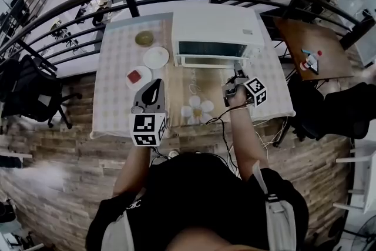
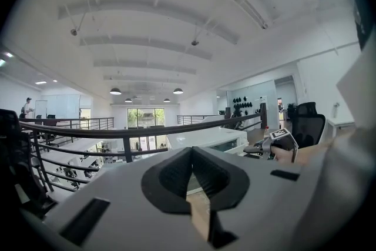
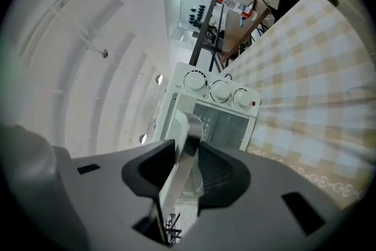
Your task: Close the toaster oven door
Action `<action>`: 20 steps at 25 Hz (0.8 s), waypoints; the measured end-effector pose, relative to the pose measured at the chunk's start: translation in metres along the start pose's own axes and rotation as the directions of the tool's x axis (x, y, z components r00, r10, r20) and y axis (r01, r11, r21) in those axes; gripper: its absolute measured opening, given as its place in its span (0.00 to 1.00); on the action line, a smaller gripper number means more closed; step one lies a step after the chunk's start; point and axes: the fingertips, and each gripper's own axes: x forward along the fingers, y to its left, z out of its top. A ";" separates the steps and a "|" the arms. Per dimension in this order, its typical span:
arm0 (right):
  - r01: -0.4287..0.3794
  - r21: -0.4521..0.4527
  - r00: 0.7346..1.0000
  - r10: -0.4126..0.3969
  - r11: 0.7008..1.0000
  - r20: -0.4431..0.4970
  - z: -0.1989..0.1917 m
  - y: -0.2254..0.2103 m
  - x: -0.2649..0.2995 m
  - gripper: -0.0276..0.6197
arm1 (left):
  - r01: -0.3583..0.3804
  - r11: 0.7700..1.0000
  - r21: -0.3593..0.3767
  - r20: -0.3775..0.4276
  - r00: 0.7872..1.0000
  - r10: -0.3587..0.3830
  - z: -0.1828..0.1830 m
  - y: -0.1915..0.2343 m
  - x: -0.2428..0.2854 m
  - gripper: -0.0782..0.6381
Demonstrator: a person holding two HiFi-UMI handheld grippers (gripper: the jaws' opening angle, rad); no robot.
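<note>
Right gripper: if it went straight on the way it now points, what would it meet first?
Most likely the door handle of the toaster oven: it stands between the right gripper's open jaws, with the door glass close behind.

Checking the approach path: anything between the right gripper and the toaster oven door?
No: the right gripper view shows the door's handle itself between the parted jaws of the right gripper, glass door just behind.

Black top (image 1: pixel 200 203), pale straps (image 1: pixel 275 217), grey left claw (image 1: pixel 157 83) and right claw (image 1: pixel 237 74) with black-and-white marker cubes (image 1: pixel 147 129).
</note>
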 end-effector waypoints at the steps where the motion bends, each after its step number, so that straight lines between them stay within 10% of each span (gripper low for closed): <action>1: 0.004 -0.001 1.000 -0.004 1.000 -0.002 0.001 0.003 0.004 0.24 | -0.001 1.000 0.001 0.003 1.000 0.001 0.001 0.001 0.001 0.13; 20: -0.018 0.017 1.000 0.019 1.000 -0.025 0.020 0.027 0.057 0.27 | -0.025 1.000 0.007 0.030 0.999 0.025 0.012 0.015 0.015 0.13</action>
